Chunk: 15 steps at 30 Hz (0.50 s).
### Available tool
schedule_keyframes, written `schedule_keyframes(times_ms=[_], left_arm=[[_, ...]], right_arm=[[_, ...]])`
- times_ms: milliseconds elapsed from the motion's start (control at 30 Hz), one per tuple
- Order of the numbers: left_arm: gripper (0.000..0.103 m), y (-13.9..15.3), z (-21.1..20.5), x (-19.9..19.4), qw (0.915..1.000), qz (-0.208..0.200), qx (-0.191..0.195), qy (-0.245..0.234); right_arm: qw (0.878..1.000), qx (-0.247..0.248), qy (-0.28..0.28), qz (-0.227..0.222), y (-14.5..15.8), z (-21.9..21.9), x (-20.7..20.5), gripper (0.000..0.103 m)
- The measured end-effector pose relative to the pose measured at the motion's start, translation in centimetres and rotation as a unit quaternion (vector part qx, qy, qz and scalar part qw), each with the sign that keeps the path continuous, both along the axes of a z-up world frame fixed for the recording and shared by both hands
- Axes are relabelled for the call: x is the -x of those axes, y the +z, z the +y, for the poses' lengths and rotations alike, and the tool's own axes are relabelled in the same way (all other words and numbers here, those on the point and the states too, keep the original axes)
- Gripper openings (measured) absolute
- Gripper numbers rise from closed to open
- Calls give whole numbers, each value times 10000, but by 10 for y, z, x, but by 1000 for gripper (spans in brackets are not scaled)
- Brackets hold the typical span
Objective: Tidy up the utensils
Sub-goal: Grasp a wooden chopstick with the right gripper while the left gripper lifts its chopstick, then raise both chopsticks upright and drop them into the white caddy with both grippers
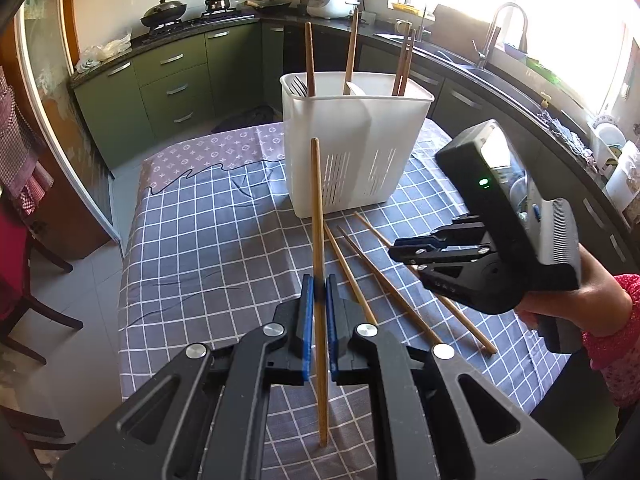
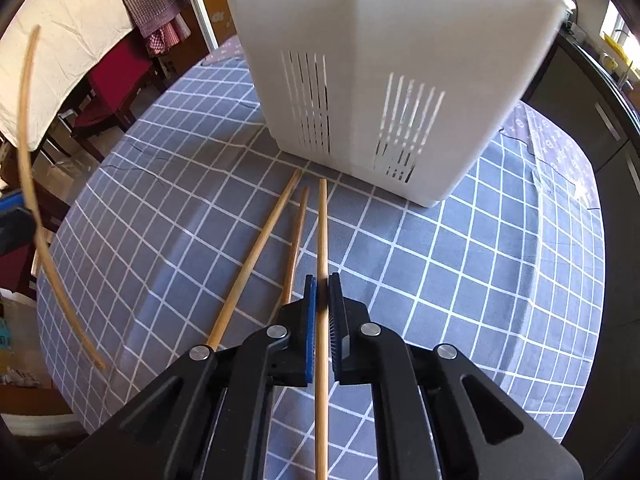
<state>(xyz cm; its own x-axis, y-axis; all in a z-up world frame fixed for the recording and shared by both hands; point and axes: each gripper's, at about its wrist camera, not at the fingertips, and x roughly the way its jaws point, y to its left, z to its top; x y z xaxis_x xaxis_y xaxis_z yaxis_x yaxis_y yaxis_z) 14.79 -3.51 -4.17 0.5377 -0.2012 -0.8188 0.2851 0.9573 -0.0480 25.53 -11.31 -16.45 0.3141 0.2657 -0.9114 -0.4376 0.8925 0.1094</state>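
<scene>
Bamboo chopstick (image 1: 318,216) pinched upright in left gripper (image 1: 319,292), lifted above checked cloth (image 1: 208,240). Right gripper (image 2: 322,300) clamps a second chopstick (image 2: 322,232) lying lengthwise toward slotted white plastic holder (image 2: 360,80); two more chopsticks (image 2: 256,248) beside it.

Holder (image 2: 360,40) top cut off; chopstick (image 2: 322,400) end off-frame.

Four chopsticks (image 1: 362,264) outside one white utensil basket (image 1: 352,140), four sticks (image 1: 310,60) standing inside it.
</scene>
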Motion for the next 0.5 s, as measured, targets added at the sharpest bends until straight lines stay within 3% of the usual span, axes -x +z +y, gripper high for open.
schedule_keyframes(times_ms=[333, 500], left_arm=[[6, 14, 1, 13, 9997, -202, -5, -142], [6, 22, 1, 23, 9990, -354, -78, -247]], right_arm=[[9920, -851, -198, -914, 85, -57, 53, 7], [9859, -1129, -321, -1193, 107, -91, 80, 7]])
